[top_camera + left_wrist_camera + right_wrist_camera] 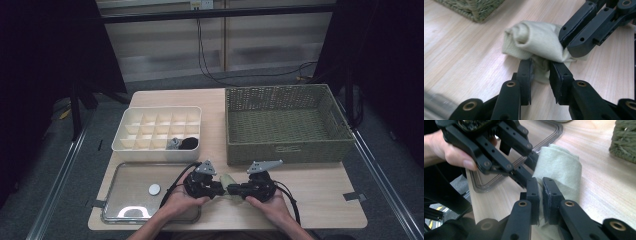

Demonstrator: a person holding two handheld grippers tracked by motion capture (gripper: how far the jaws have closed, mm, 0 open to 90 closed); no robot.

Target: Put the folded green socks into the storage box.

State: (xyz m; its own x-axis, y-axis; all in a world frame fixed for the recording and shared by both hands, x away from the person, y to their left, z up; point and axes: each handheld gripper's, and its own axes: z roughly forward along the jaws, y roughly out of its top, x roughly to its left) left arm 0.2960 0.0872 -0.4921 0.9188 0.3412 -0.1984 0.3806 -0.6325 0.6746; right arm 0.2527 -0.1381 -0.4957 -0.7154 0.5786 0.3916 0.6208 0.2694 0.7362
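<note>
Jaws of both our left gripper (216, 188) and right gripper (239, 189) clamp the pale green rolled cloth (227, 181) between them, pinching opposite ends on the tabletop (320, 190).

A light wooden table (320, 195) stands on a grey floor (90, 150), with dark curtains (45, 55) hanging at the left and right edges of the scene and leaving both sides in deep shadow. Behind the table runs a pale panelled wall (165, 45), crossed near the top by a dark horizontal bar (215, 14); black cables (210, 70) hang down it to the floor. Metal rails (57, 185) flank the table.
</note>
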